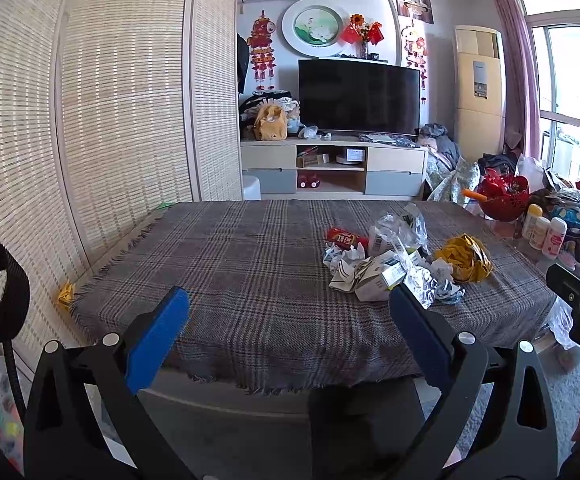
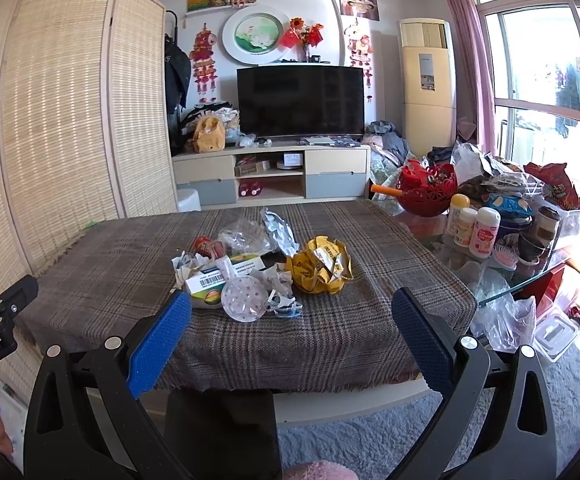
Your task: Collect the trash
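Left gripper (image 1: 290, 312), right gripper (image 2: 292, 316): fingers spread, empty | trash pile (image 2: 250, 268) on plaid cloth (image 2: 130, 280), 12 o'clock of right gripper | advice: pinch yellow wrapper (image 2: 320, 266) at 1 o'clock first.

Trash: crumpled yellow foil wrapper (image 2: 322, 266) right of the white cardboard box (image 2: 220, 276), on the grey plaid tablecloth (image 2: 110, 264).
Behind: red openwork plastic bowl (image 2: 428, 192), right rear; black flat television (image 2: 300, 100) beyond.

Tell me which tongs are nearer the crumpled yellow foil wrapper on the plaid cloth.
Right. The right tongs face the crumpled yellow foil wrapper almost head-on, open. The left tongs sit farther left, the wrapper off to their right.
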Motion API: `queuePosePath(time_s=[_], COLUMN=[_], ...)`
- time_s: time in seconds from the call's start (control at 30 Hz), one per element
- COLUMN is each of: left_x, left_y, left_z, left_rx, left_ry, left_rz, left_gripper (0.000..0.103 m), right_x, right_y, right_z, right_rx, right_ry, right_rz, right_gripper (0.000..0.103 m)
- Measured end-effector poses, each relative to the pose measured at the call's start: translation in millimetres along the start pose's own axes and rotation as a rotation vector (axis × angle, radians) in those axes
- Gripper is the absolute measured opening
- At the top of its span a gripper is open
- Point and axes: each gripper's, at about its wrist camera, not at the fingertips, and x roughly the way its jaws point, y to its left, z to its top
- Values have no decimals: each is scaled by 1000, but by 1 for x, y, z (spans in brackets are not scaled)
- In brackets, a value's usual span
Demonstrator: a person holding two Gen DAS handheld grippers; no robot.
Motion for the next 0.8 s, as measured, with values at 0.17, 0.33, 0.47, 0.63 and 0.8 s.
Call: queuePosePath(time_s=[0.17, 0.33, 0.47, 0.63, 0.8], left_x=[-1, -1, -1, -1, -4], left_y=[1, -1, -3, -4, -5], left_z=[2, 3, 2, 0, 0], left_rx=[0, 1, 5, 7, 9], left_ry=[-4, -7, -4, -2, -5], left_rz=[2, -2, -3, -3, -5], left_gripper=[95, 95, 95, 95, 95], right_x=[0, 0, 2, 1, 1], right_y=[0, 0, 1, 0, 1], right_z=[0, 1, 0, 0, 0], right_rx=[0, 3, 8, 7, 8], right_ry=[1, 1, 1, 2, 2], right_rz=[-1, 0, 0, 0, -1], right_gripper=[100, 100, 100, 100, 100])
